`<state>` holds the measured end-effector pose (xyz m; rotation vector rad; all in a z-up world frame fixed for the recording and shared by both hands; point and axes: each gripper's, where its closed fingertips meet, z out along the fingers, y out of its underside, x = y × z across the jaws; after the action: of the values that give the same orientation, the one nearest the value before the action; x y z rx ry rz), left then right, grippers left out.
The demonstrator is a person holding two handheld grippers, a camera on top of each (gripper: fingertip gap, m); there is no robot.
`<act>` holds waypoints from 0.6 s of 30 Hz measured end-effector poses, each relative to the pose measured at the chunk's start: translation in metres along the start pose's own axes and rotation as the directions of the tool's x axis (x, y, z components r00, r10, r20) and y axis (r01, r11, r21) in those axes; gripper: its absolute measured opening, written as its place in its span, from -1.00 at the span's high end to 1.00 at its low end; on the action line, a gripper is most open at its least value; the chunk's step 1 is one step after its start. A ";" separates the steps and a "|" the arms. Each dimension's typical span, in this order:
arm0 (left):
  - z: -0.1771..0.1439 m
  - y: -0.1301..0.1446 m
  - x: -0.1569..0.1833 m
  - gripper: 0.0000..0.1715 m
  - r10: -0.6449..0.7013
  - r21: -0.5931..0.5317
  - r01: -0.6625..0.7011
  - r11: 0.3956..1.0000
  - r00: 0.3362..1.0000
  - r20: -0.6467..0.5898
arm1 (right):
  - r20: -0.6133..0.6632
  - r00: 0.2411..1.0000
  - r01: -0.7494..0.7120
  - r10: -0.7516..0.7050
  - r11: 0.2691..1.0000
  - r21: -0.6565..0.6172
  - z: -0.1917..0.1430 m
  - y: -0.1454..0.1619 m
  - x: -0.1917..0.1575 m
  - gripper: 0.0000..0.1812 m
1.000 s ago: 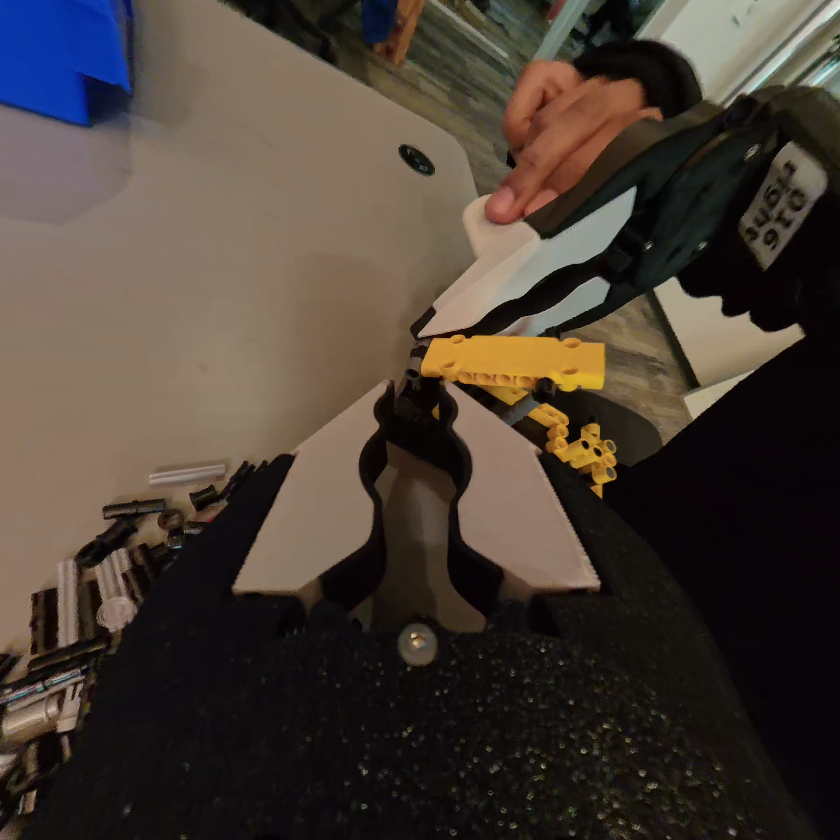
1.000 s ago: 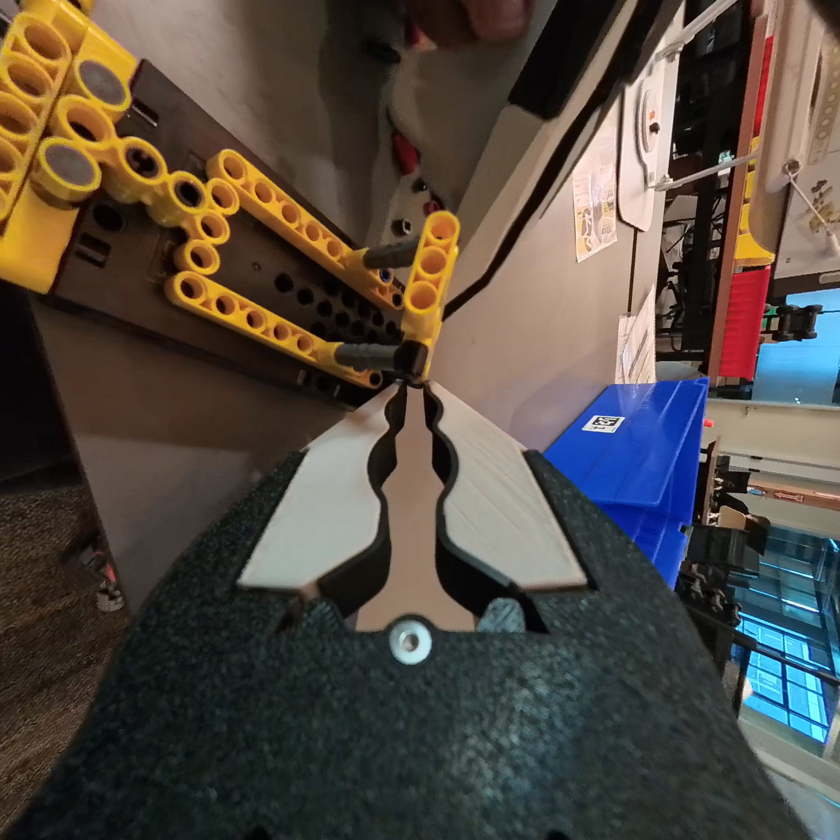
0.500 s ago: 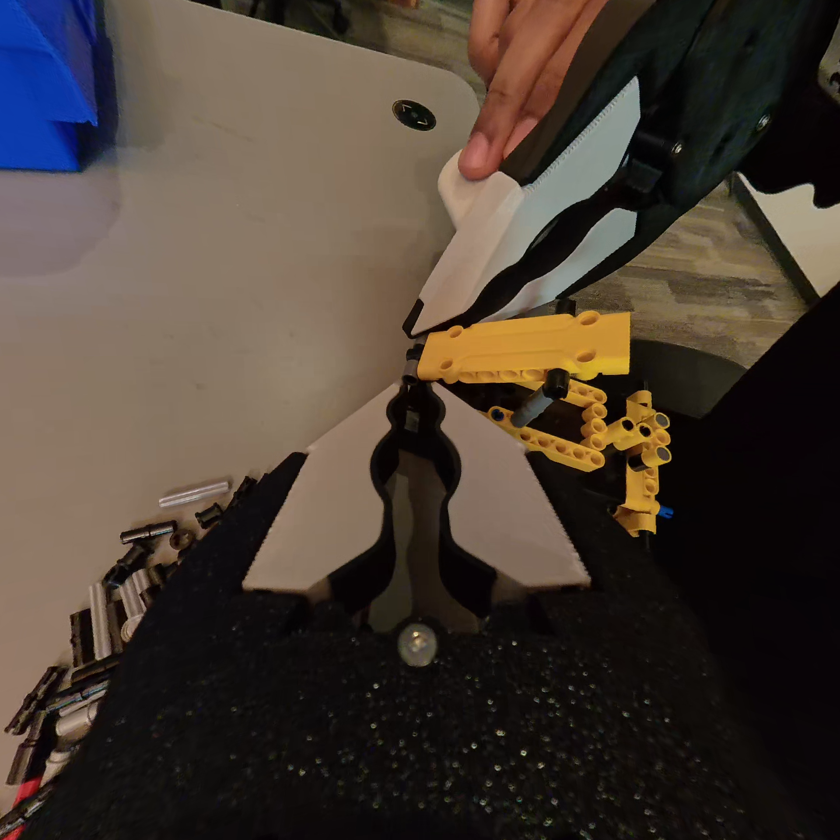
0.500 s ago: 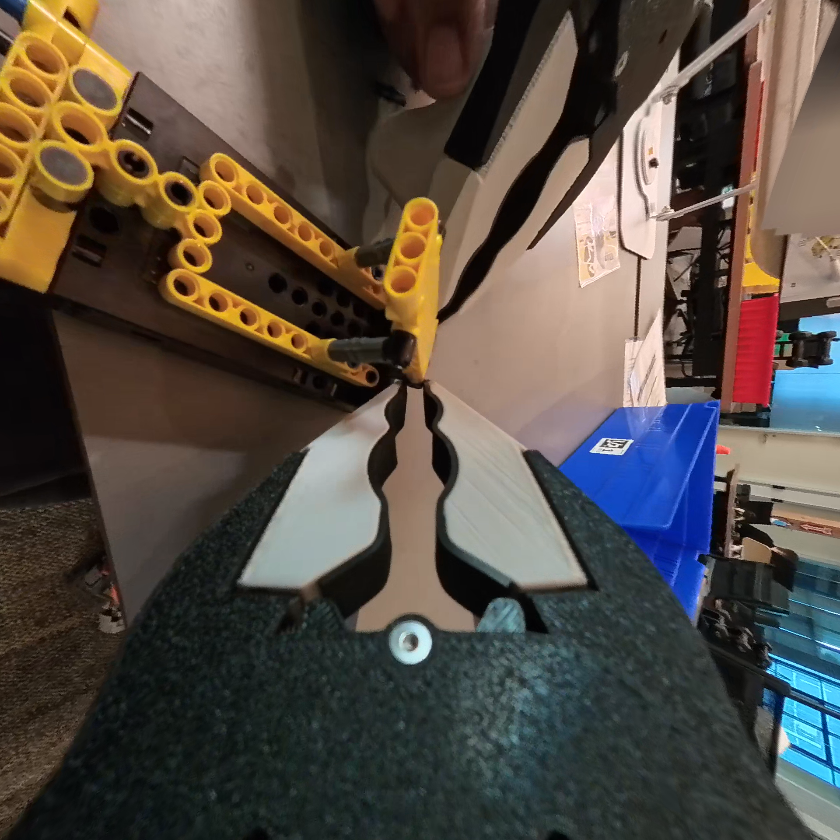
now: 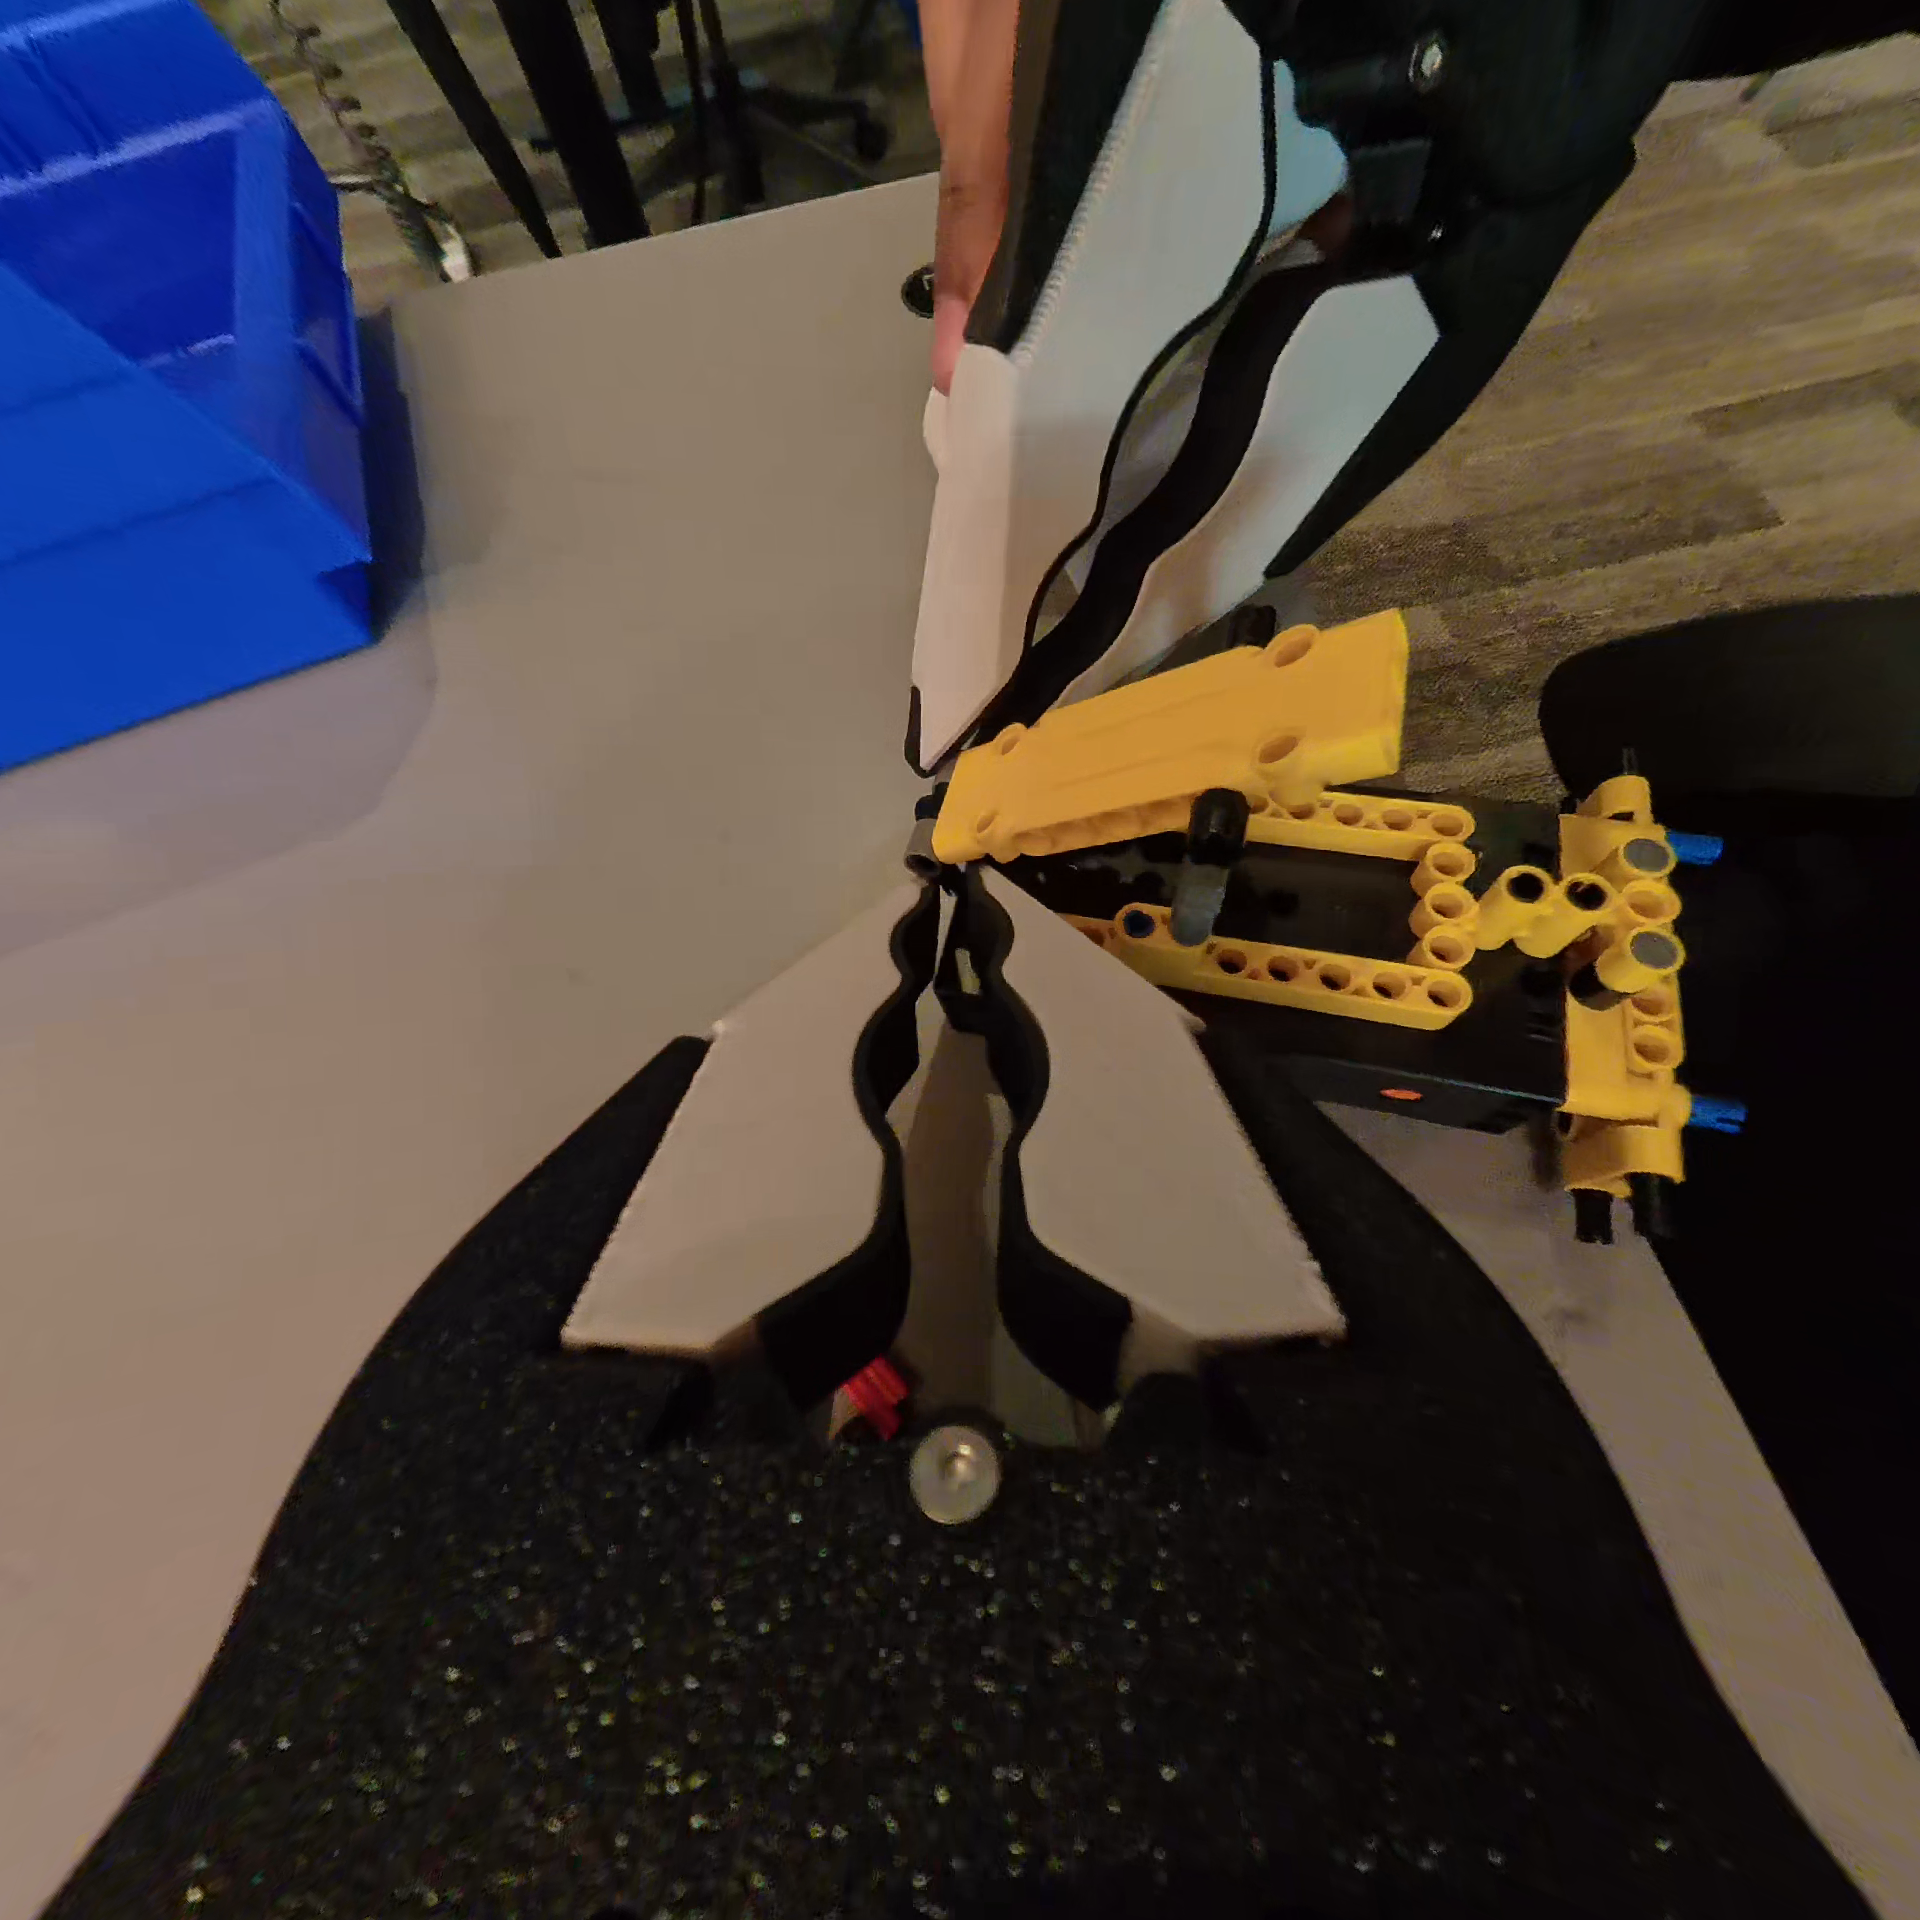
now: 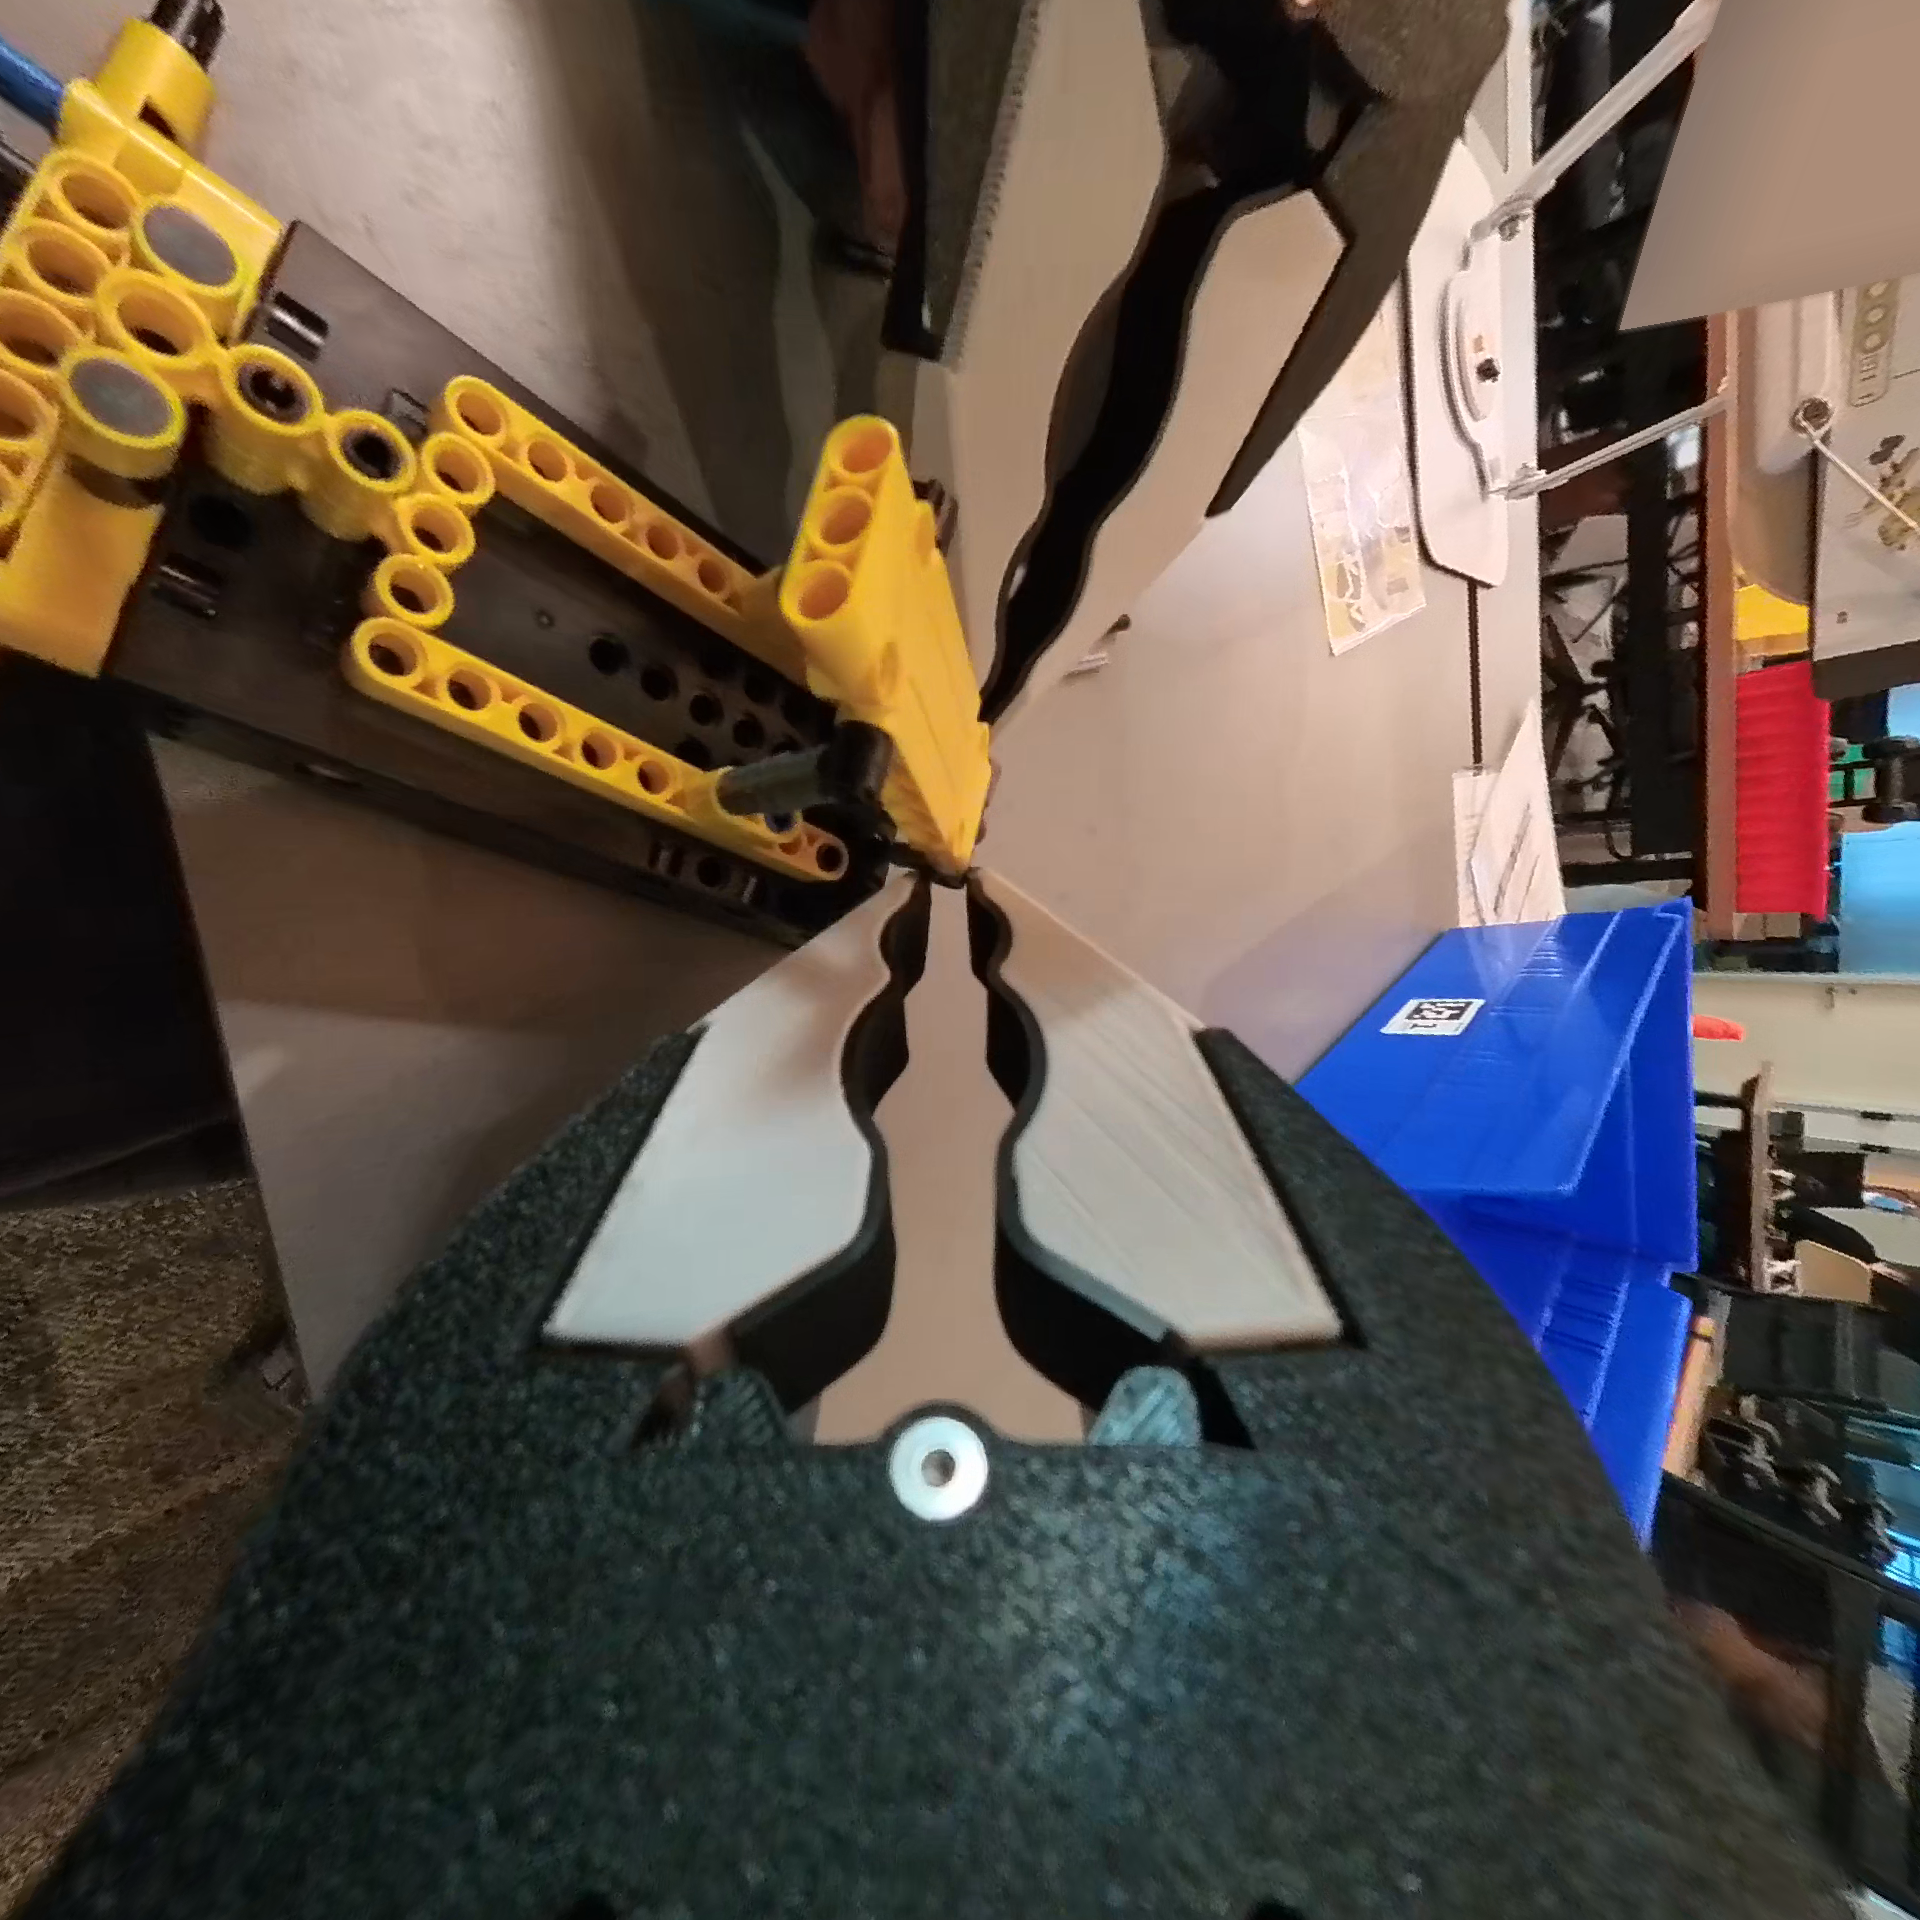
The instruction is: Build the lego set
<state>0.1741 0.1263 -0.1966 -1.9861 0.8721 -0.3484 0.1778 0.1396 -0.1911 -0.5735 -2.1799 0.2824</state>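
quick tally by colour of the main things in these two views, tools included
yellow: 1, the beam-and-panel assembly, both tools pinching its near corner
blue: 1, the bin stack
black and white: 2, left tool and right tool
grey: 1, the table
total: 5

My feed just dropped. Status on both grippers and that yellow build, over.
Left gripper shut on a small dark pin at the yellow panel. Right gripper shut at the same corner. Yellow-and-black assembly overhangs the table edge. Nothing between.
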 end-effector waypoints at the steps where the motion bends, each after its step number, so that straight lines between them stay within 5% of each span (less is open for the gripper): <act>1: 0.000 0.001 0.000 0.96 0.018 -0.004 -0.018 1.000 1.000 0.003 | 0.009 1.000 -0.004 0.004 1.000 0.008 0.000 -0.001 -0.001 0.92; 7: -0.005 0.000 0.001 0.90 -0.145 0.001 0.146 0.989 0.987 -0.071 | 0.019 1.000 -0.004 0.004 1.000 0.009 0.001 -0.001 -0.001 0.92; 10: -0.020 -0.008 0.000 0.70 -0.302 0.042 0.312 0.949 0.940 -0.159 | 0.027 0.999 -0.019 0.019 1.000 0.007 0.001 -0.001 -0.001 0.92; 18: -0.045 -0.007 0.019 0.65 -0.475 0.099 0.509 0.855 0.845 -0.245 | 0.083 0.977 -0.196 0.194 0.981 0.013 -0.015 -0.001 0.008 0.84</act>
<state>0.1658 0.0863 -0.1680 -2.0244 0.4214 -0.9145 0.1848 0.1425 -0.1765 -0.7779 -2.1982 0.4400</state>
